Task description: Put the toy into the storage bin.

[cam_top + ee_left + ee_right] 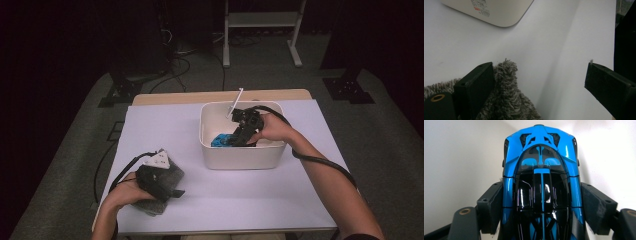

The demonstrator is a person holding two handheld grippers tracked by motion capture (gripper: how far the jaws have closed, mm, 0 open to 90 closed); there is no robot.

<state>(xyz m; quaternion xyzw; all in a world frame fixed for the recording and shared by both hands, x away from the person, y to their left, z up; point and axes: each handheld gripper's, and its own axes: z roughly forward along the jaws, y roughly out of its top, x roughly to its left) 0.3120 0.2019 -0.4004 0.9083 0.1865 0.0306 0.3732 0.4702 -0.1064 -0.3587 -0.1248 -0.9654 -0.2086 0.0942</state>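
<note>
1. Blue toy car (541, 187) sits between the two jaws of the right gripper (541, 210), its shiny black-and-blue body running straight ahead from the claw; both pads press against its flanks, so the claw grips it.
2. From above, the right gripper (243, 131) reaches down into the white bin (240, 157), with the car (220, 140) just left of its tip, inside the bin.
3. Over at the near left corner, the left gripper (159, 181) rests on a grey fluffy cloth (172, 176) on the white table cover (165, 125).
4. Its jaws stand wide apart; the cloth (506, 95) lies against the inner face of one jaw, well short of the other, so nothing is clamped.
</note>
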